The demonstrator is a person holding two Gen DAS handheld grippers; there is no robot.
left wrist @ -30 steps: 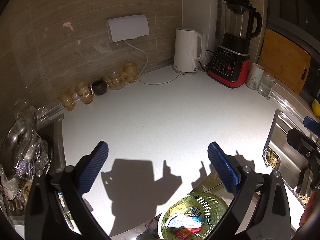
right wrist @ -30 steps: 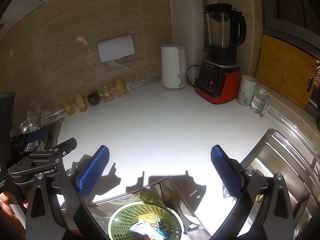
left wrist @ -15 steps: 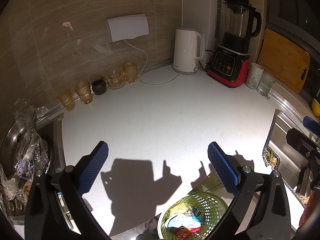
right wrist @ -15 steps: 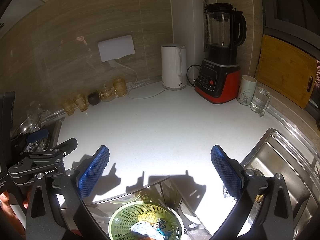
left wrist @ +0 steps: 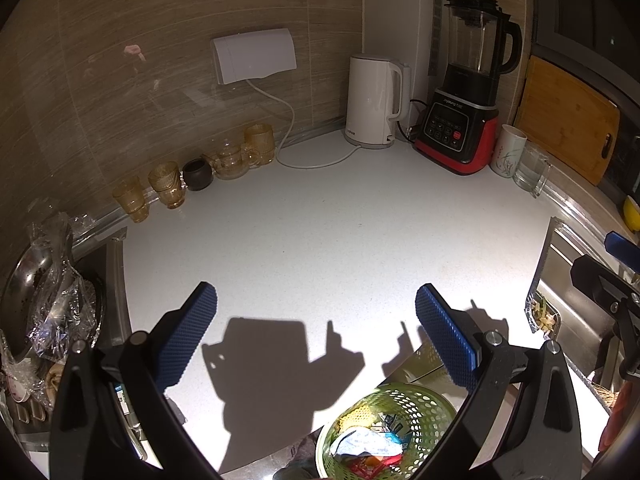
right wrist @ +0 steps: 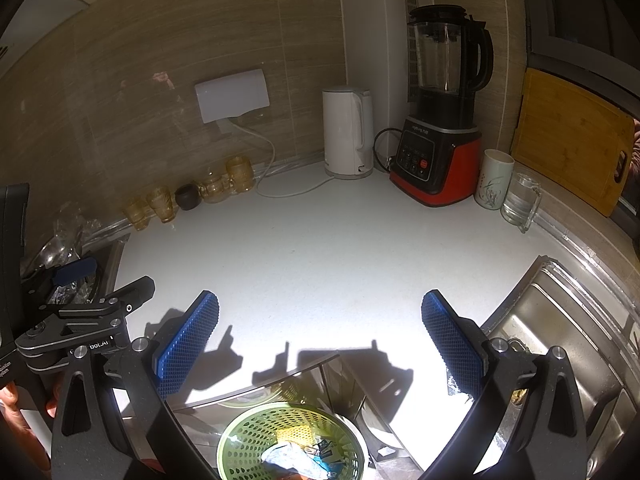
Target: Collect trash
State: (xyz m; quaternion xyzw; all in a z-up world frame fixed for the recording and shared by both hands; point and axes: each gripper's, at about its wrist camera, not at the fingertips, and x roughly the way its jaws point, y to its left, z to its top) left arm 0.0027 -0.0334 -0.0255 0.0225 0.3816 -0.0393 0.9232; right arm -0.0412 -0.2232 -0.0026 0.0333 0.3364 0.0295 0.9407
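Note:
A green perforated basket [left wrist: 424, 404] stands below the counter's front edge, holding crumpled wrappers [left wrist: 366, 442]; it also shows at the bottom of the right wrist view as the basket [right wrist: 240, 440] with wrappers [right wrist: 296, 456]. My left gripper [left wrist: 316, 334] hovers open over the white counter [left wrist: 320, 240], nothing between its blue pads. Just as wide open and empty, my right gripper [right wrist: 320, 338] hangs above the counter's front edge. Each gripper appears at the edge of the other's view: the right gripper [left wrist: 616, 280] and the left gripper [right wrist: 80, 312].
Along the back wall stand amber glasses [left wrist: 164, 188], a white kettle [left wrist: 374, 102], a red-based blender [left wrist: 464, 100], a mug [left wrist: 508, 152] and a glass jug [left wrist: 532, 172]. A steel sink [right wrist: 560, 340] lies right; foil-wrapped cookware [left wrist: 48, 300] lies left.

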